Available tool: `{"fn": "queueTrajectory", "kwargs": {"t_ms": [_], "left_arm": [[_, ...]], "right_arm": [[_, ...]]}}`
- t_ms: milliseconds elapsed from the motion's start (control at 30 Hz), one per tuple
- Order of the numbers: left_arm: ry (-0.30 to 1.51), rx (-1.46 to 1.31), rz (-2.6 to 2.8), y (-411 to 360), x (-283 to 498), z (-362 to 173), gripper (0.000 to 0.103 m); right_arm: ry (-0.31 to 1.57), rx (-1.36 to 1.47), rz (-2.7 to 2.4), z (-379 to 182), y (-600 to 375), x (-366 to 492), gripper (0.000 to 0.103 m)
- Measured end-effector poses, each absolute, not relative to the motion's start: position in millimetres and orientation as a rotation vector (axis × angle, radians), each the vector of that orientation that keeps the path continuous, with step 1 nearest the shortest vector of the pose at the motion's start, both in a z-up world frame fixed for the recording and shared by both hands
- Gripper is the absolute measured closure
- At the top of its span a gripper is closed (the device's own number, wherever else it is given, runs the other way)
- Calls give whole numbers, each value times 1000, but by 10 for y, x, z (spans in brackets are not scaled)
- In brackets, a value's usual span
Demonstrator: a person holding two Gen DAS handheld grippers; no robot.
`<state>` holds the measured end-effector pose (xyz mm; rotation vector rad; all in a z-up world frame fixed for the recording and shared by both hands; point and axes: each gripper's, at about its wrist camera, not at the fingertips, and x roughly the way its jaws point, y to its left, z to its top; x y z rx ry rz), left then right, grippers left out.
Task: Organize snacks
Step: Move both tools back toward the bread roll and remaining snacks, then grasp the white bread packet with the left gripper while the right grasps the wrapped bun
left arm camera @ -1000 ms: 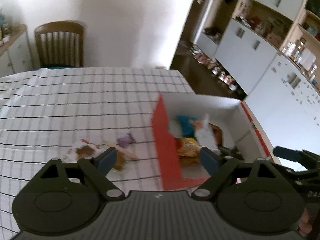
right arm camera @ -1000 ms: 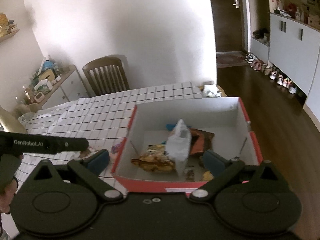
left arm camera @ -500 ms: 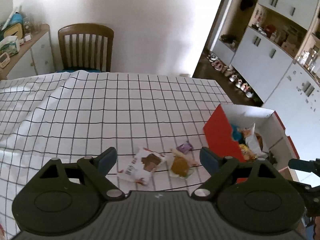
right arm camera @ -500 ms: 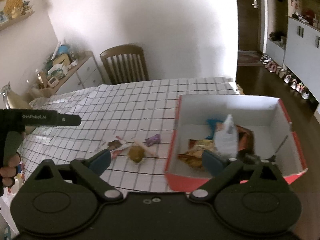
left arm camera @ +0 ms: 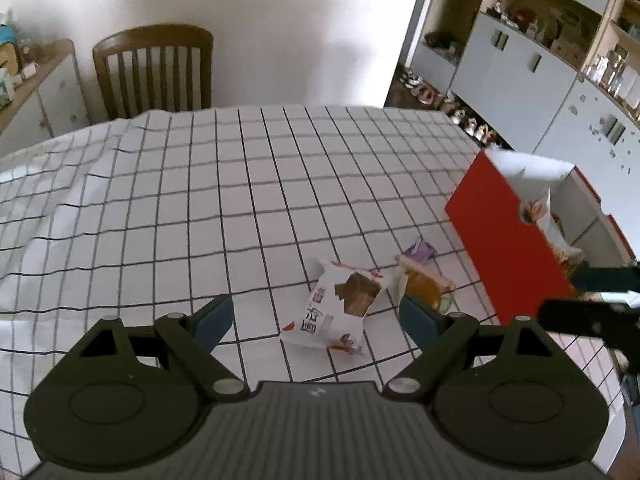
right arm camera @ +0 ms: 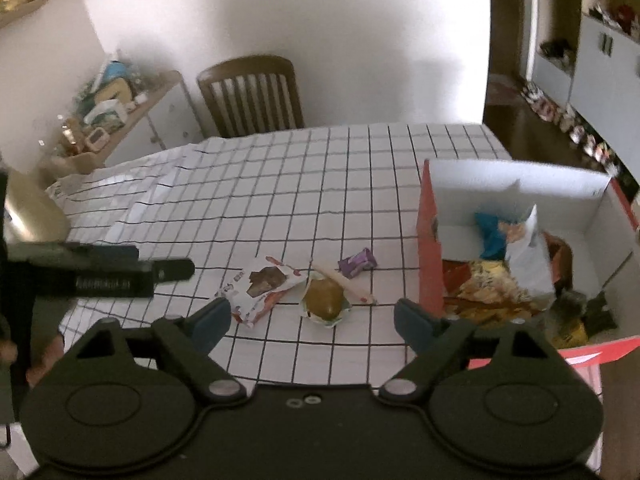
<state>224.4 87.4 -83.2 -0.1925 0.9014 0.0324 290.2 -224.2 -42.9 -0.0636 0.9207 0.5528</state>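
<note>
Three loose snacks on the gridded tablecloth, bunched near the red box:
- one flat white packet with red print and a brown picture panel, crinkled film, lying at a slant;
- one clear wrapper over a round golden-brown bun, glossy, domed, just beside the white packet;
- one small purple foil sachet, creased, nearest the box wall.

One pale stick-shaped wrapper with a red tip across the bun's far edge, touching it.

One open cardboard box, red outside, white inside, straight walls. Inside: a heap of packets — one tall white pouch standing upright, one blue packet behind it, orange-yellow crinkled bags at the bottom, dark items in the near corner too blurred to count.

Cloth white with thin black squares, rumpled into folds on the far left side. One wooden slat-back chair behind the table.

Left gripper spread wide above the white packet, gripping nothing. Right gripper also parted and unloaded, jaws just narrowed a little, nothing between them but the bun and packet below on the cloth.
</note>
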Motion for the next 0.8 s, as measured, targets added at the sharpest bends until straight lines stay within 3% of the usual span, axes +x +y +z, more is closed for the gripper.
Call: {"fn": "queueTrajectory", "kwargs": {"t_ms": [300,800], "left_arm": [[947,-171,-72,878,2445,-1202,13],[1016,-134,-157,813,2823,-1648,13]], "right_arm": [[1004,-108,488,-779,-1829,3199,22],[1204,-9,367,-1412,-1717,3715,42]]}}
